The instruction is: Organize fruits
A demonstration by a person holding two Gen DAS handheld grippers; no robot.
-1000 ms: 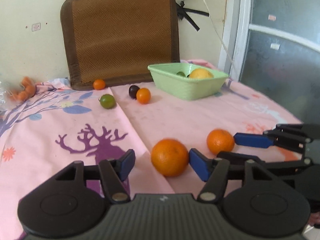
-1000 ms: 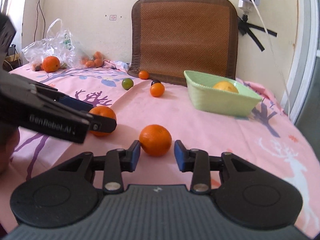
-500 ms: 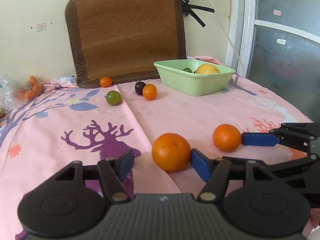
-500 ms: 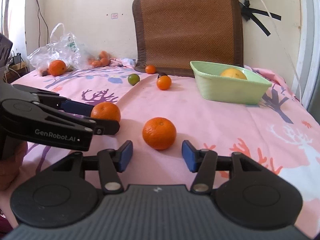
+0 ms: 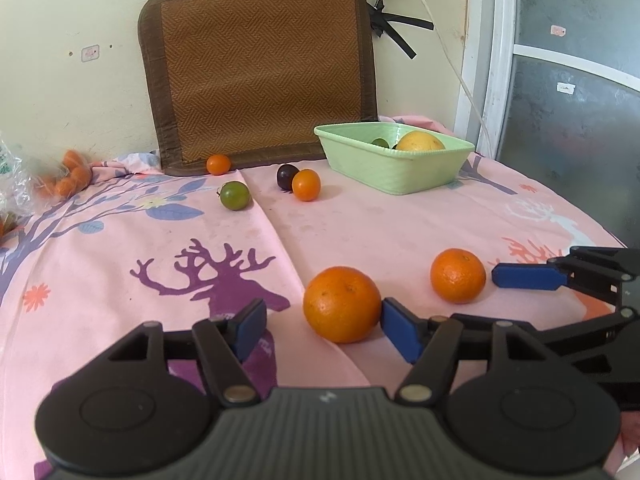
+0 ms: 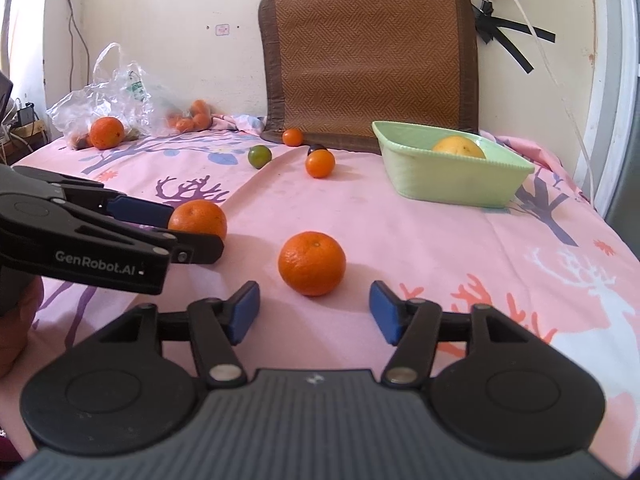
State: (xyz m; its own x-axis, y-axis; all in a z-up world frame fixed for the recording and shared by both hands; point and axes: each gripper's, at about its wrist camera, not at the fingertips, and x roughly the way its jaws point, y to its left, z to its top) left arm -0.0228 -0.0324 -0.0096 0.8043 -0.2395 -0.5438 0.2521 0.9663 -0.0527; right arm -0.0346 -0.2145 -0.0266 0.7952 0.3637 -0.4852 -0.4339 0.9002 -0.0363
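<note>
Nearest, left gripper (image 5: 324,326): was held low over the pink tablecloth (image 5: 400,232), jaws spread; the larger orange (image 5: 342,304) was seen between the pads, touching the right pad, with a clear gap to the left pad.
Right gripper (image 6: 314,312): its jaws had just been opening and were spread wide; the smaller orange (image 6: 312,263) was seen on the cloth just ahead of the gap, touched by neither pad.
Middle of table: a small orange fruit (image 5: 306,185) was set against a dark plum (image 5: 286,176); a green fruit (image 5: 235,195) lay to their left.
Green basket (image 6: 452,188): was placed far right, with a yellow fruit (image 6: 459,147) inside.
Back wall: a woven brown mat (image 6: 368,56) was propped upright.
Far left: a plastic bag (image 6: 104,96) with more oranges was seen.
</note>
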